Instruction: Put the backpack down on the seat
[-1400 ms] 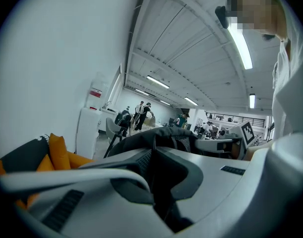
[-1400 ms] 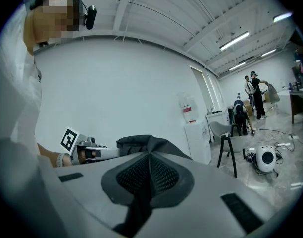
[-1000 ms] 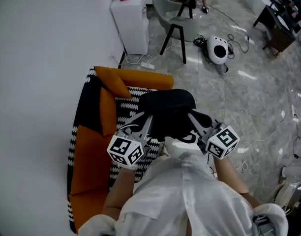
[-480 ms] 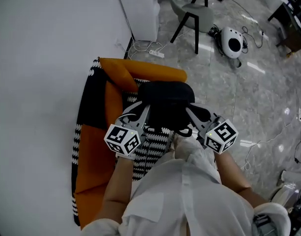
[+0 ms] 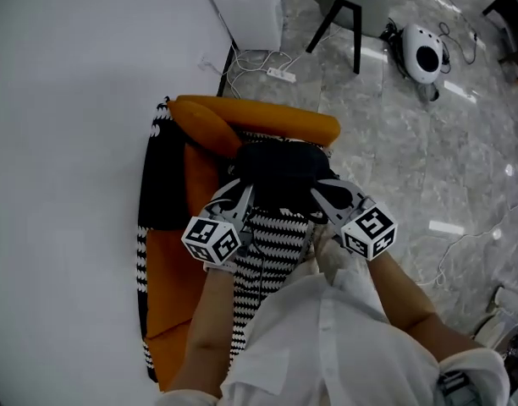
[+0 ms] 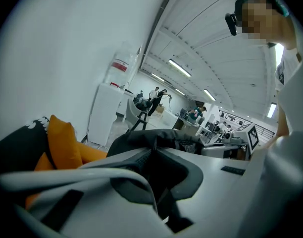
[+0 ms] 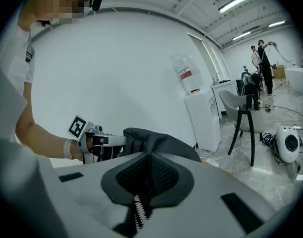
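Both claws are clamped on the black backpack: the left claw bites its left side and the right claw its right, with a zipper caught between the right jaws. It hangs over the far end of the zigzag-patterned seat, just beside an orange bolster; whether it touches the cushion cannot be told.
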{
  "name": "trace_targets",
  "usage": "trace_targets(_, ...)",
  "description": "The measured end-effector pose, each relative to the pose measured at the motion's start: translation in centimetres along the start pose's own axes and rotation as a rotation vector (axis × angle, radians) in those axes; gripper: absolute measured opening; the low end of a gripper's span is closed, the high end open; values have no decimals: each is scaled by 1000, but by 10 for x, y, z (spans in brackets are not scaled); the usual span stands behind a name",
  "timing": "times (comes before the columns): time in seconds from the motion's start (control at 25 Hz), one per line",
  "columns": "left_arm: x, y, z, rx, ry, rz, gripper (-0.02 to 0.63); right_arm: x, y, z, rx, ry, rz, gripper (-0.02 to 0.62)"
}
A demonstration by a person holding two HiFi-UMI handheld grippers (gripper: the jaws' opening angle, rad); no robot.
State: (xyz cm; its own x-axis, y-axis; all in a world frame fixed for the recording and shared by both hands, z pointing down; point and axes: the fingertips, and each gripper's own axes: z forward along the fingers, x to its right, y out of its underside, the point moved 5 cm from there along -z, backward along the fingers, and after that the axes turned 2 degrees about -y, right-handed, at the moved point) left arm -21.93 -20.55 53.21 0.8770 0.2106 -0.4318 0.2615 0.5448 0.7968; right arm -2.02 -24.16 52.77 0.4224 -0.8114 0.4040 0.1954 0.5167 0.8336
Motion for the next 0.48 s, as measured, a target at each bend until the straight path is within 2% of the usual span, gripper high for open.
trace_targets(0.36,-46,25,67,-145,-29,25,35,59,33,45,-87,28,48,26)
trace_targets(0.48,-57,27,88,-152,-14,25,35,80,38,58,-70,49,88,26)
